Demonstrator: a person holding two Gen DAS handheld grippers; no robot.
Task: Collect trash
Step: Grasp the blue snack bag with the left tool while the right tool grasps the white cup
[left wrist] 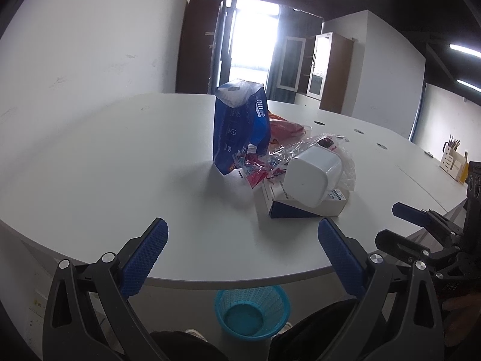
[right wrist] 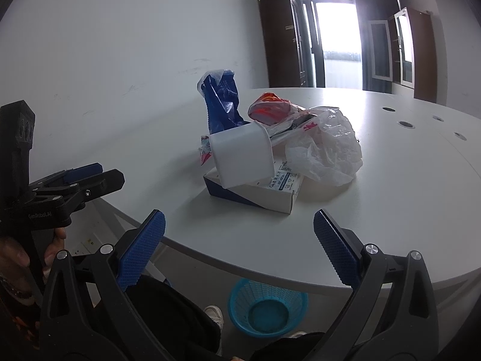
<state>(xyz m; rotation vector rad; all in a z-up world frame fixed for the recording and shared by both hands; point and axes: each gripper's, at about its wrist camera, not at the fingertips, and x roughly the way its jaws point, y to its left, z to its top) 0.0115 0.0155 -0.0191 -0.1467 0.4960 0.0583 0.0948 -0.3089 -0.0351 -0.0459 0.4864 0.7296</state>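
The left gripper [left wrist: 243, 234] stands wide apart and empty above the near edge of the white table [left wrist: 120, 156]; the right gripper [right wrist: 239, 227] gapes likewise, holding nothing; at twelve o'clock lies the trash heap: a white tub [right wrist: 242, 158] tipped on a flat box [right wrist: 264, 191], a blue bag [left wrist: 237, 126] upright, a clear plastic bag [right wrist: 327, 147]; at six o'clock, under the table's edge, stands a blue basket [left wrist: 252, 310].

Glossy crinkled plastic bag [right wrist: 326, 150], matt cardboard box [right wrist: 255, 191], smooth white table [right wrist: 390, 210]
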